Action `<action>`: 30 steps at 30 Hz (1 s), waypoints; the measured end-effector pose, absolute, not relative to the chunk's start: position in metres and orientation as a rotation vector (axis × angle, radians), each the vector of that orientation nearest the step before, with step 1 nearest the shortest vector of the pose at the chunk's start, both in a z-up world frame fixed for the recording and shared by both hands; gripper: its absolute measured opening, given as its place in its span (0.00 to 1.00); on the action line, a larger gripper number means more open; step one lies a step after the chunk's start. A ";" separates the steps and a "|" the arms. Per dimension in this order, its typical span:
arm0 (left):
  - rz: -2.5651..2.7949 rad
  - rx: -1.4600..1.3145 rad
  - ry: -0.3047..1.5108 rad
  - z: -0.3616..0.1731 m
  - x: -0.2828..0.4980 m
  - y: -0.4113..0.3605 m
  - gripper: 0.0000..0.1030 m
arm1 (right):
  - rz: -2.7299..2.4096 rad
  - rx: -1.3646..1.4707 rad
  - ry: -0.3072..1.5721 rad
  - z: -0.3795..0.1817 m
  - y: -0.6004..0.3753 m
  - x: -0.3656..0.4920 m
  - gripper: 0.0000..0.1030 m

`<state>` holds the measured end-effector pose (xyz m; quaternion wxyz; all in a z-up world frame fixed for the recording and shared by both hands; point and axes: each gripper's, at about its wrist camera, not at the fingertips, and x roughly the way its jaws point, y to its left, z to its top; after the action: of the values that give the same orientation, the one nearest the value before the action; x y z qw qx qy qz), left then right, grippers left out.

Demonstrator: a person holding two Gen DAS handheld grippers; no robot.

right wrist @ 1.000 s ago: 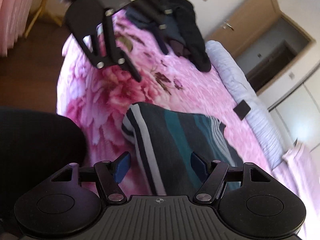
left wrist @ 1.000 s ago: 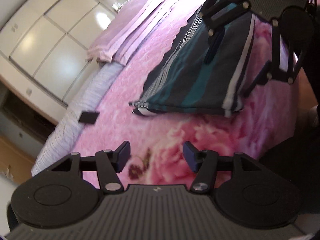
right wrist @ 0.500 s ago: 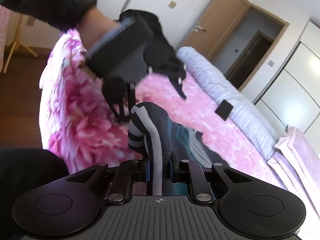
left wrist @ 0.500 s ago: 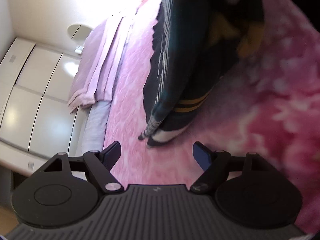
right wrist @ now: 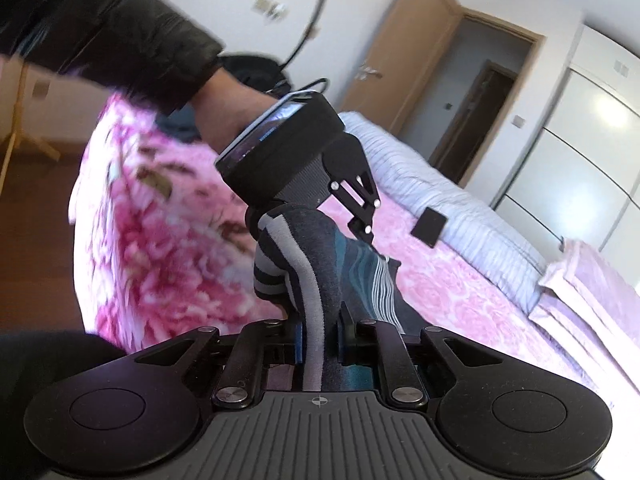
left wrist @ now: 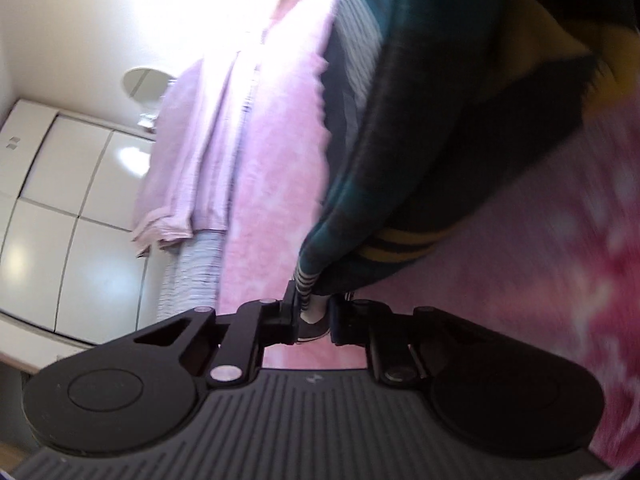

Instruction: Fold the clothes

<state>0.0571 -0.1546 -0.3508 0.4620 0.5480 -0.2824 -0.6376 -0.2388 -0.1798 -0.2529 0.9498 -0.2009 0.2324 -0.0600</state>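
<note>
Left gripper [left wrist: 314,318] closing its fingers on the striped garment [left wrist: 400,168]; right gripper [right wrist: 319,338] clamps another edge; sleeved forearm [right wrist: 120,40] above

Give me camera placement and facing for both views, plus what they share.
Left wrist: on the left gripper, facing along the pink bedspread toward white wardrobes; its closing jaws hold a corner of the striped garment.
Right wrist: on the right gripper, facing across the bed to the door; shows the sleeve and the left gripper.
Shared: the garment, bedspread, wardrobes.
</note>
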 end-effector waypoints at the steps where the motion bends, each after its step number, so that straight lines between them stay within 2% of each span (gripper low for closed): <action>1: -1.562 1.332 -0.704 -0.340 0.050 -0.160 0.11 | -0.137 -0.389 0.454 -0.247 -0.184 -0.245 0.12; 10: -1.566 1.211 -0.831 -0.259 -0.037 -0.227 0.11 | -0.361 -0.134 0.285 -0.198 -0.248 -0.334 0.11; 15: -1.637 1.230 -0.905 -0.262 -0.112 -0.284 0.11 | -0.492 0.048 0.246 -0.207 -0.289 -0.392 0.11; 18: -1.706 1.260 -0.895 -0.285 -0.154 -0.316 0.12 | -0.557 0.224 0.235 -0.231 -0.316 -0.424 0.11; 22: -1.783 1.293 -0.784 -0.320 -0.191 -0.354 0.17 | -0.628 0.465 0.236 -0.271 -0.350 -0.459 0.11; 24: -1.817 1.305 -0.700 -0.330 -0.196 -0.358 0.26 | -0.631 0.568 0.233 -0.286 -0.361 -0.471 0.11; 29: -1.820 1.188 -0.421 -0.310 -0.170 -0.334 0.31 | -0.597 0.659 0.210 -0.291 -0.373 -0.491 0.12; 30: -1.808 1.154 -0.353 -0.303 -0.162 -0.327 0.31 | -0.593 0.676 0.207 -0.289 -0.374 -0.492 0.17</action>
<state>-0.1619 -0.3272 -0.3027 0.4654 0.4700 -0.1436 -0.7361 -0.4925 -0.3744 -0.2892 0.8955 0.3262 0.0998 -0.2859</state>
